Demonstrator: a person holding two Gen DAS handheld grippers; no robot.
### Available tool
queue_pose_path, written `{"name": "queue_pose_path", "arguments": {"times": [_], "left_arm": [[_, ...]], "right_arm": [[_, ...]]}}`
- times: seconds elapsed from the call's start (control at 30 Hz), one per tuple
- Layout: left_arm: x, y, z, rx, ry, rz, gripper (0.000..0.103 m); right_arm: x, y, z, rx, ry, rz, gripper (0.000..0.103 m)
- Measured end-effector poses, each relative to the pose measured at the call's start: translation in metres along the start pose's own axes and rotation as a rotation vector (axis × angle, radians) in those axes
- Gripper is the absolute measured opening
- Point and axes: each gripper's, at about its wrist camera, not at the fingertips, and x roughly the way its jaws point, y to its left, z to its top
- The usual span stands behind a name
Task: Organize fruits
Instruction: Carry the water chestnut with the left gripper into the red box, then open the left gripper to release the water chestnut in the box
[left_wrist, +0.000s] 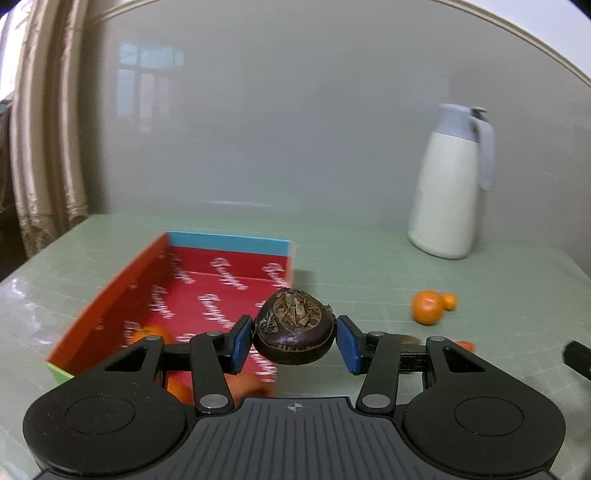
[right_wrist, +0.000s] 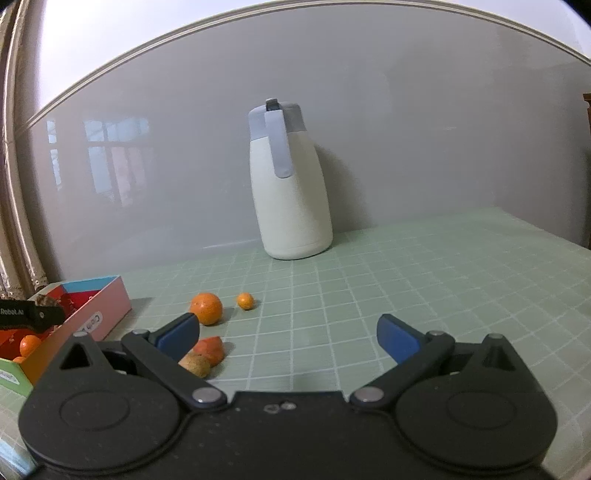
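Note:
My left gripper (left_wrist: 294, 339) is shut on a dark brown mangosteen-like fruit (left_wrist: 294, 328) and holds it above the right edge of a red box (left_wrist: 221, 280). Oranges (left_wrist: 149, 332) lie inside the box. An orange (left_wrist: 426, 306) and a small kumquat (left_wrist: 448, 301) sit on the table to the right. My right gripper (right_wrist: 288, 338) is open and empty over the table. In the right wrist view I see the orange (right_wrist: 207, 307), the kumquat (right_wrist: 245, 300), an orange-red fruit (right_wrist: 211, 349) and a brownish fruit (right_wrist: 195, 364) by my left finger. The box (right_wrist: 92, 314) stands at the left.
A white thermos jug (right_wrist: 291, 192) with a grey-blue lid stands at the back by the wall; it also shows in the left wrist view (left_wrist: 448, 184). The table has a green checked cloth (right_wrist: 406, 288). Curtains (left_wrist: 40, 147) hang at the left.

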Motion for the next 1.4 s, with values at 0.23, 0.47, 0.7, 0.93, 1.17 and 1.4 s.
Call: {"name": "queue_pose_path", "arguments": {"times": [0.23, 0.47, 0.7, 0.93, 1.17, 1.4], "left_arm": [[0.011, 0.031, 0.001, -0.031, 0.011, 0.073, 0.049], [0.027, 0.049, -0.003, -0.060, 0.039, 0.119, 0.049], [0.044, 0.058, -0.010, -0.063, 0.083, 0.136, 0.049], [0.047, 0.054, -0.008, -0.034, 0.081, 0.145, 0.049], [0.046, 0.054, -0.008, -0.052, 0.086, 0.152, 0.049], [0.031, 0.053, -0.007, -0.057, 0.057, 0.139, 0.049]], "right_arm": [[0.002, 0.007, -0.001, -0.009, 0.005, 0.016, 0.103], [0.006, 0.015, 0.000, -0.016, 0.010, 0.030, 0.103], [0.007, 0.020, -0.001, -0.026, 0.015, 0.042, 0.103], [0.008, 0.024, -0.002, -0.027, 0.016, 0.048, 0.103], [0.008, 0.026, -0.001, -0.032, 0.016, 0.055, 0.103], [0.006, 0.025, -0.001, -0.028, 0.014, 0.058, 0.103]]}}
